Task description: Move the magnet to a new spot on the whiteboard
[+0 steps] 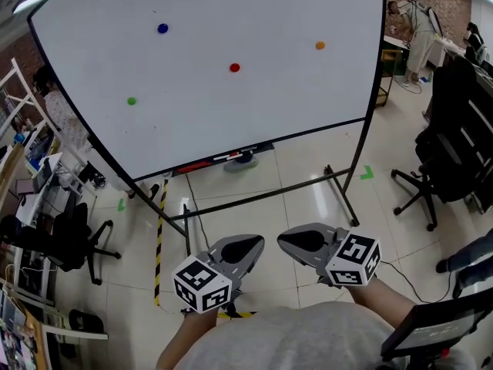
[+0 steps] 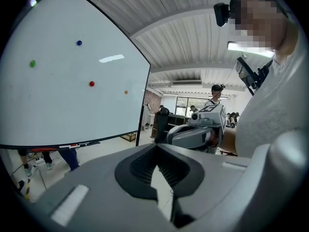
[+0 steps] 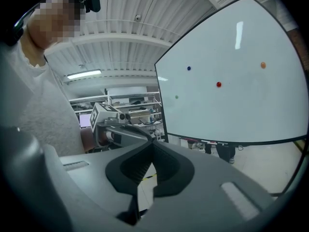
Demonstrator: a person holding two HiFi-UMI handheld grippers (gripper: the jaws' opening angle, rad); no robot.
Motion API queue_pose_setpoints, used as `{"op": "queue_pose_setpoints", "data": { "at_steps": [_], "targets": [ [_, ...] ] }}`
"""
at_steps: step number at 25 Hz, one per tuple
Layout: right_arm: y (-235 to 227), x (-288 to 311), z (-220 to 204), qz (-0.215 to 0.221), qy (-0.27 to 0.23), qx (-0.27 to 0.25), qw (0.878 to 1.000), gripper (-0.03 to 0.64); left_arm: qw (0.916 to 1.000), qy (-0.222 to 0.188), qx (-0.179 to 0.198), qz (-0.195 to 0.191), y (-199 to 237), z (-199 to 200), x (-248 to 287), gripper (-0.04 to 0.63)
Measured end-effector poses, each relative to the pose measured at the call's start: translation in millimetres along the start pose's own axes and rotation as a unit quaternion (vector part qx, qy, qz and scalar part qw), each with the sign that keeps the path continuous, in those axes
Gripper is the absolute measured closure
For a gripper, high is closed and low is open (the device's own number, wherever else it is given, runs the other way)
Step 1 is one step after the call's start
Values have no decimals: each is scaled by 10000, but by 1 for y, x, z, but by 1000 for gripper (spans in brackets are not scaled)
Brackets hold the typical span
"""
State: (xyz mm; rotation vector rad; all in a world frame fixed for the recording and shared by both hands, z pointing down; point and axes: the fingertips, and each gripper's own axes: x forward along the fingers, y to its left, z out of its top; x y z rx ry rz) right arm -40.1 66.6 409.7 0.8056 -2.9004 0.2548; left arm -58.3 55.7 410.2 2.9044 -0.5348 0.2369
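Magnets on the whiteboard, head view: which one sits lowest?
The green magnet, lowest and furthest left. The blue magnet, red magnet and orange magnet all sit higher and to its right.

There was one whiteboard [image 1: 231, 129], and it carried four magnets: a blue magnet [image 1: 162, 28], a red magnet [image 1: 235, 68], an orange magnet [image 1: 320, 45] and a green magnet [image 1: 132, 101]. There were two grippers, the left gripper [image 1: 241, 247] and the right gripper [image 1: 303, 241]. Two black office chairs were clear to see, the left chair [image 1: 69, 241] and the right chair [image 1: 454, 153].
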Motion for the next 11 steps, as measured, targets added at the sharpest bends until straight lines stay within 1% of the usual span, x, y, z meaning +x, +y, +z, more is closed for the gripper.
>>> {"op": "queue_pose_setpoints", "data": {
  "at_steps": [5,11],
  "targets": [
    [-7,-2,-1,108,42,-38,9999,614,10000,35,32,6,3,1,13,614],
    [-17,-3,11,94,50,-141,9998,614,9998,35,180,-31,6,18,20,614]
  ]
}}
